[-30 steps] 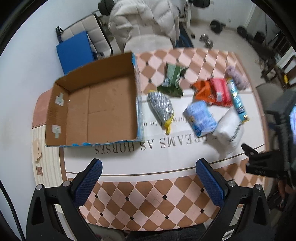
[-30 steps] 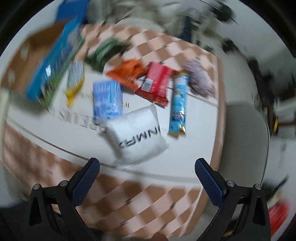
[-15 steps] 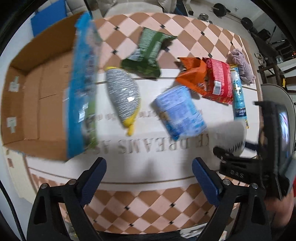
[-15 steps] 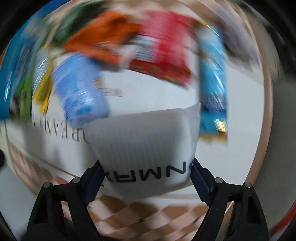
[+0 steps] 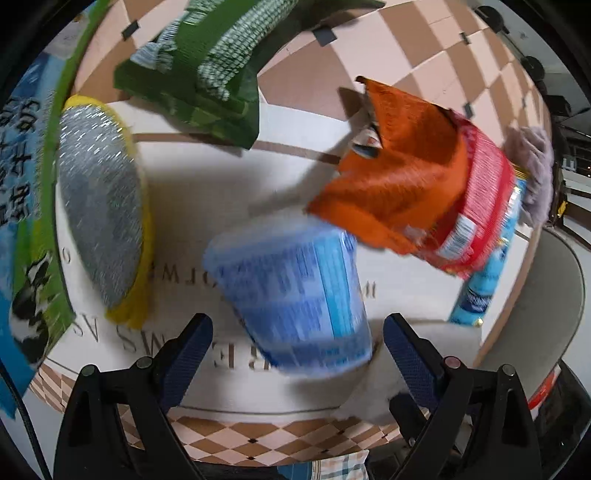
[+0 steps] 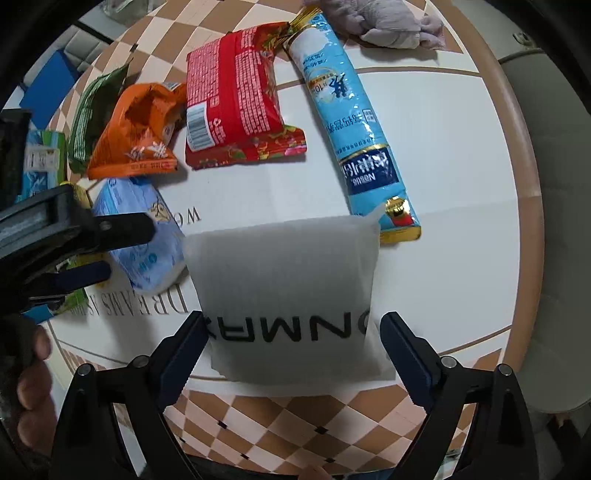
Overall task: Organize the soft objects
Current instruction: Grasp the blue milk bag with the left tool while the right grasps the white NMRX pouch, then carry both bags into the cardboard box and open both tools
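both tools were spread wide: left gripper (image 5: 297,336) straddled the blue tissue pack (image 5: 295,295) without visibly pinching it, right gripper (image 6: 291,332) stood either side of the white foam pouch (image 6: 291,299), pads near its edges, no clear squeeze. right jaws had just been opening with the pouch between them. task looked barely begun: nothing seen packed, every soft item lay loose on the table (image 6: 461,277), and the box (image 5: 22,184) showed only as a printed blue-green side at the table's left edge. near the front edge sat the tissue pack and pouch, just beside each other. left of centre lay the silver scrubber pack (image 5: 99,221) with yellow trim; toward the far edge the green bag (image 5: 207,62), orange bag (image 6: 136,136) and red bag (image 6: 236,103); the light blue stick pack (image 6: 354,136) ran toward the right edge; a purple cloth (image 6: 388,18) lay at the far right corner. readable: "onmax" mirrored on the pouch, "nestle" on the stick pack, "dreams as" on the tablecloth. other print too small or blurred.
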A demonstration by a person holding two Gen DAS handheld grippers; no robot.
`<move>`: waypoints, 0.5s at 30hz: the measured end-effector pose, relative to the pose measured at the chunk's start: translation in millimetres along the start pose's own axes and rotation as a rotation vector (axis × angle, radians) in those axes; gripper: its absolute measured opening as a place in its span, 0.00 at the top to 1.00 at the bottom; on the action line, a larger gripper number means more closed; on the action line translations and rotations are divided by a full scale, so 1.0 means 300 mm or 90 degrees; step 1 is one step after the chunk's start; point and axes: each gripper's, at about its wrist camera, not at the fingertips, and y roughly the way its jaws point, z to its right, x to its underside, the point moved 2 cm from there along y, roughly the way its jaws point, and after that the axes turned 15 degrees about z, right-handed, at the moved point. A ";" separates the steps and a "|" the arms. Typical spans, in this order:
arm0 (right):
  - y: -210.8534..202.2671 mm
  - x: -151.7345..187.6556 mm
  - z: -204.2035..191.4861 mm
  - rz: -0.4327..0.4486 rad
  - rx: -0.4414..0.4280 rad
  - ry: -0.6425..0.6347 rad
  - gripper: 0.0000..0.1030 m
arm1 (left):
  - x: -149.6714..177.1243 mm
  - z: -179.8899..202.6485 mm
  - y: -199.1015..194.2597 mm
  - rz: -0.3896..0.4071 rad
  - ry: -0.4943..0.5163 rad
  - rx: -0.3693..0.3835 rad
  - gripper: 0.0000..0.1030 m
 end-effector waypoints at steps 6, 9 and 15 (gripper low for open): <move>0.026 -0.030 -0.081 -0.012 0.022 -0.021 0.07 | 0.008 0.009 0.014 0.016 0.086 -0.072 0.18; 0.058 -0.032 -0.132 -0.019 0.050 -0.046 0.07 | 0.037 0.002 0.021 0.034 0.142 -0.110 0.18; 0.118 -0.007 -0.154 -0.040 0.081 -0.035 0.07 | 0.076 0.010 0.065 0.037 0.162 -0.108 0.34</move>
